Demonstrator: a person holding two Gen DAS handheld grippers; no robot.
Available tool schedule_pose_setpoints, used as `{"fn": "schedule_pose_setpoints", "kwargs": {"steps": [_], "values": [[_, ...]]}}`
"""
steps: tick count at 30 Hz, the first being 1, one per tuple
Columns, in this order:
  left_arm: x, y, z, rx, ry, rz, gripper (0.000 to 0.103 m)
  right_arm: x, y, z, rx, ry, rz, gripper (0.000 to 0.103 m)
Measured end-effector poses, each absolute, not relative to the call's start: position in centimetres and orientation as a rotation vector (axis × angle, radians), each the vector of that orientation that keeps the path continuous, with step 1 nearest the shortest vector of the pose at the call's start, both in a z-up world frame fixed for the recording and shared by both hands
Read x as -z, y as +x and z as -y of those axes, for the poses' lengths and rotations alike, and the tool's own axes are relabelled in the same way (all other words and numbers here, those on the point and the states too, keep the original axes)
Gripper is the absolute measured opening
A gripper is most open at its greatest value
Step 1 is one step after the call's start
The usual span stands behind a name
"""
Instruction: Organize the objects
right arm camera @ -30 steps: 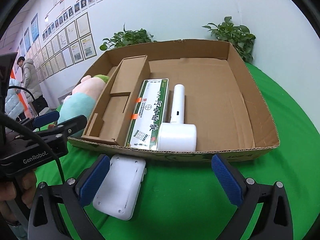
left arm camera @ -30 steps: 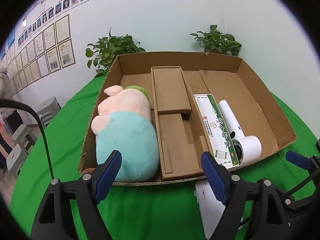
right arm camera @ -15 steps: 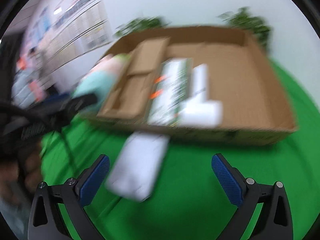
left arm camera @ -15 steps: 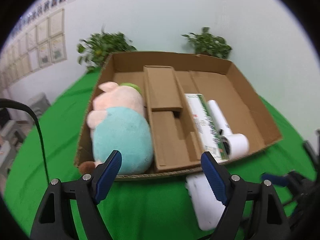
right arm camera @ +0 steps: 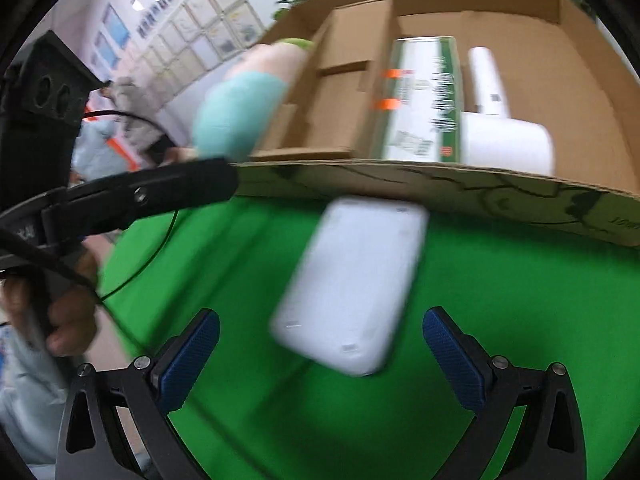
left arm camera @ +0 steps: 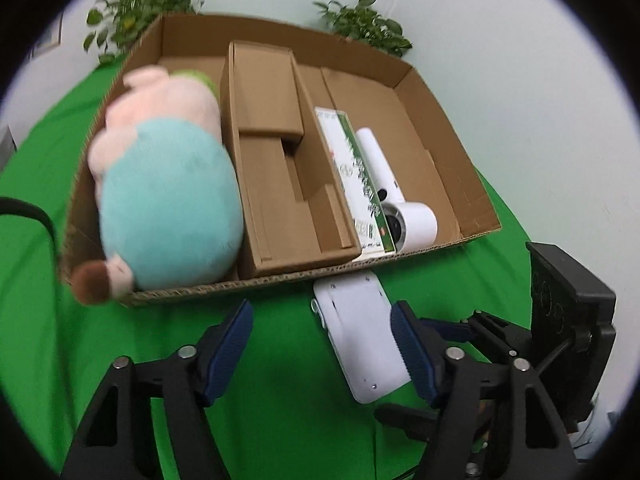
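The flat white plastic device (right arm camera: 352, 284) lay on the green surface (right arm camera: 500, 300) just beside the shallow cardboard box's (left arm camera: 476, 236) front edge; the right gripper (right arm camera: 320, 354) stood spread and empty, while the left gripper (left arm camera: 322, 344), empty too, had just been narrowing.

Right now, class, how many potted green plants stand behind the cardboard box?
2: one leafy green plant behind the brown cardboard box's left back corner, another behind its right back edge. Pots hidden.

Colours, worktop and tray
Green worktop (left arm camera: 280, 420); brown cardboard tray (left arm camera: 448, 168); white device (right arm camera: 352, 284); pink-and-teal plush (left arm camera: 168, 200); green-and-white box (left arm camera: 356, 176).
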State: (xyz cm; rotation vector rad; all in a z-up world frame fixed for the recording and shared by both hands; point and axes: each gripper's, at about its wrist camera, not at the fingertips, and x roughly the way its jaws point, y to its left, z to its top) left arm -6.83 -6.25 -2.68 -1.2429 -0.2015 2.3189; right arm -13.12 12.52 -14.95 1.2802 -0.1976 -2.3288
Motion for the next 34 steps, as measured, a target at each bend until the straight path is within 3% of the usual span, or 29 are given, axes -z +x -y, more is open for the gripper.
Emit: {"fn": "schedule_pose_setpoints", "kwargs": {"steps": [3, 6, 11, 14, 15, 24, 28, 34], "values": [[3.9, -7.4, 6.3, -2.279, -1.281, 0.25, 0.061, 15.9, -13.2, -12.4, 2.354, 1.318, 0.164, 0.103], [4.9, -7.7, 6.0, -2.233, -1.311, 0.264, 0.051, 16.0, -12.8, -11.7, 2.408, 1.312, 0.069, 0.102], [5.9, -7.6, 6.1, -2.2, -1.34, 0.306, 0.05, 16.1, -12.2, -11.2, 2.483, 1.304, -0.054, 0.098], [6.4, -7.6, 5.9, -2.193, -1.358, 0.307, 0.05, 15.8, -11.5, -10.4, 2.472, 1.271, -0.138, 0.074], [6.5, -7.6, 5.8, -2.185, -1.365, 0.312, 0.05, 15.8, -11.3, -10.1, 2.459, 1.274, -0.171, 0.072], [7.8, -6.7, 4.1, -2.078, -1.416, 0.387, 0.05, 15.7, -8.5, -12.2, 2.46, 1.275, -0.177, 0.067], [8.3, -4.9, 3.1, -2.01, -1.422, 0.423, 0.04, 15.5, -6.1, -13.6, 2.453, 1.277, -0.161, 0.067], [8.8, -2.6, 2.2, -1.949, -1.456, 0.47, 0.037, 15.2, -3.3, -15.9, 2.455, 1.283, -0.095, 0.067]]}}
